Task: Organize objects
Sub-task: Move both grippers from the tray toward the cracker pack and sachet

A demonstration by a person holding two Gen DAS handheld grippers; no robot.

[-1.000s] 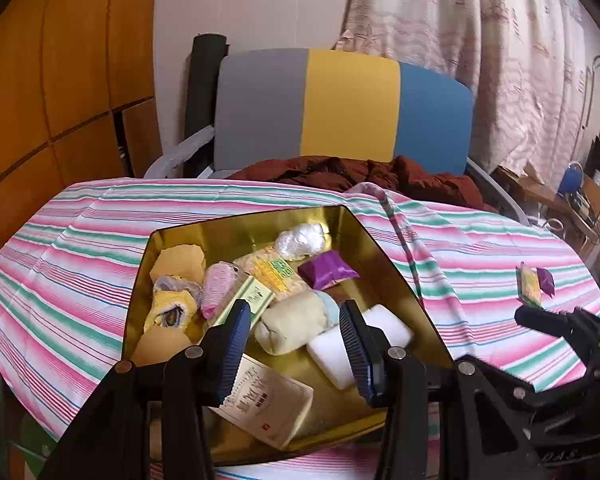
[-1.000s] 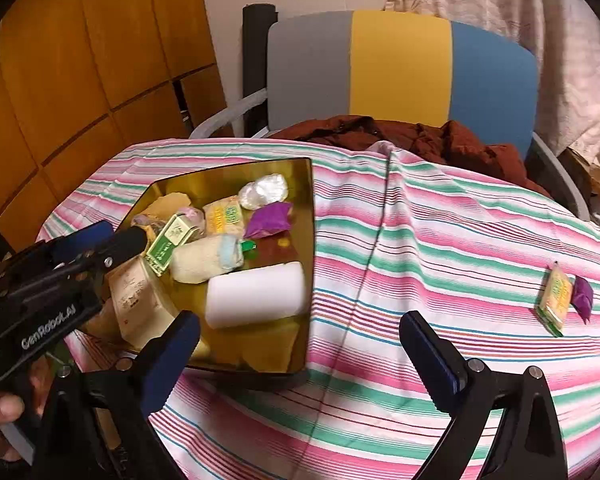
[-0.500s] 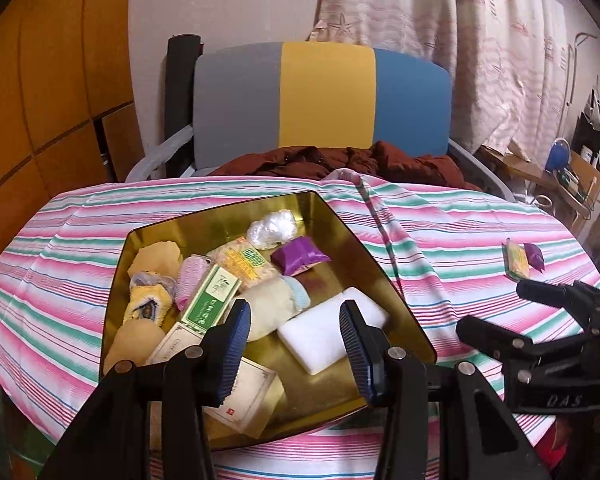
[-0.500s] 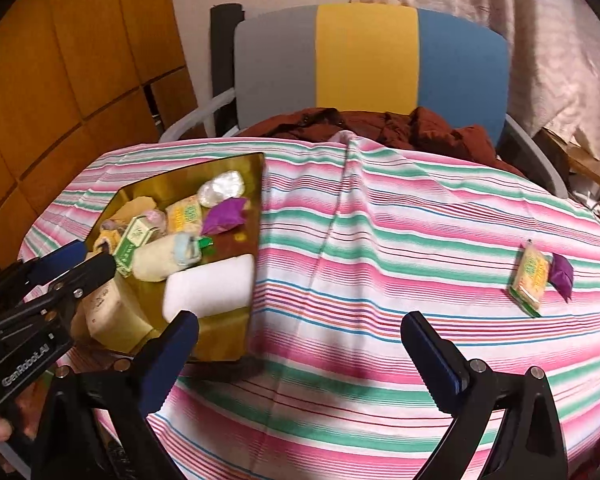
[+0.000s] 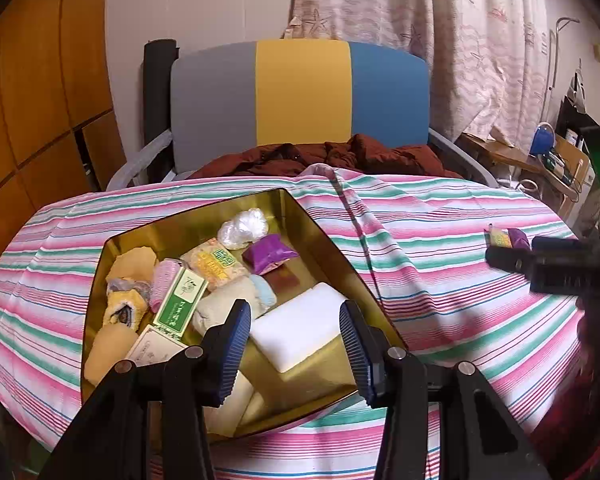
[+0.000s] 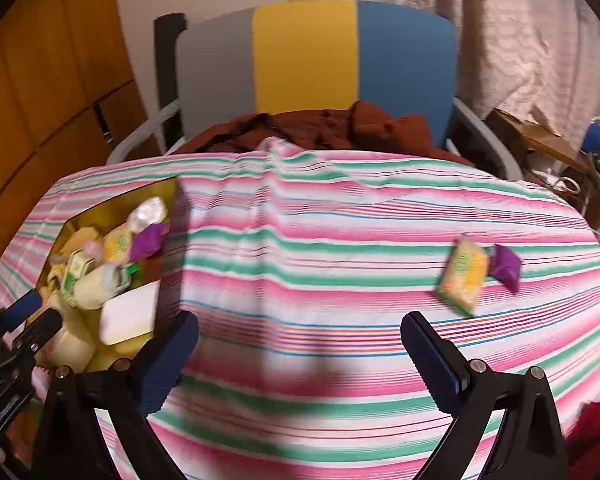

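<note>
Blue-padded, my right tongs [image 6: 300, 344] gape wide and empty above the striped table [image 6: 340, 216]; my left tongs [image 5: 296, 344] hang open over the gold tin [image 5: 320, 232]. I'd approach the yellow packet [image 6: 462, 276] beside the purple one [image 6: 506, 266], then grip its narrow sides squarely.

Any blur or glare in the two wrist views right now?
Left wrist view: sharp on the gold metal tin, whose walls throw warm reflections; only the right gripper at the edge is smeared. Right wrist view: motion-blurred throughout, the yellow snack packet, purple wrapped sweet and pink-green striped tablecloth all soft.
</note>
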